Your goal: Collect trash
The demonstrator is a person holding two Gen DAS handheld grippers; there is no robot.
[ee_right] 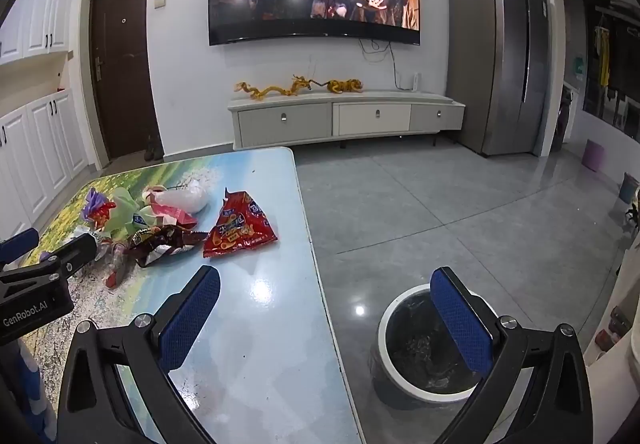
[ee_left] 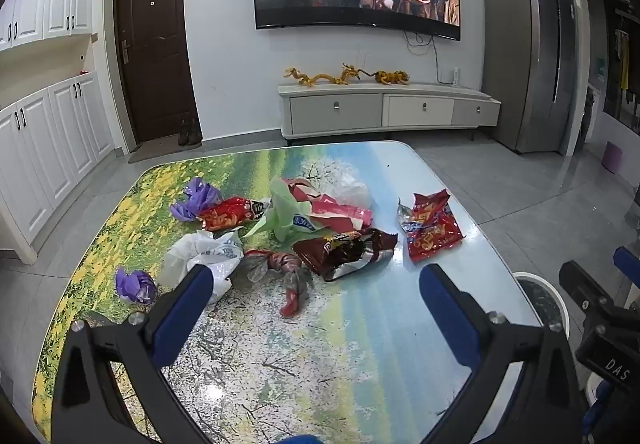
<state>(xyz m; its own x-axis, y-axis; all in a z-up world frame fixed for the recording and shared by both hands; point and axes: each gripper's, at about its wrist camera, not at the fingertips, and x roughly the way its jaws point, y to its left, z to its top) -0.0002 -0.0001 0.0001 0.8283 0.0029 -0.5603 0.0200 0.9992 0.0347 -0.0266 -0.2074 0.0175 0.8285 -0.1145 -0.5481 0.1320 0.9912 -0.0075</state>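
Trash heap on table [ee_left: 420, 180]: wrappers, bags bunched mid-table, red snack packet [ee_left: 432, 230] lying apart on bin side, likely easiest first pick. Bin [ee_right: 384, 320] on floor just beside table edge, handy for drops. Left gripper [ee_left: 316, 284] wide, empty, hovers low over near table, aimed at pile. Right gripper [ee_right: 326, 308] wide, empty, straddles table edge, one finger above bin.

The bench [ee_left: 280, 364] wears a printed landscape of yellow flowers, green meadow, white blossom and pale blue sky. On it lie a red snack wrapper [ee_left: 432, 230] with orange lettering, a dark brown wrapper [ee_left: 344, 252] with silver lining, a pale green bag [ee_left: 288, 216] and purple scraps [ee_left: 134, 287]. The bin [ee_right: 384, 328] is white-rimmed with a black liner.
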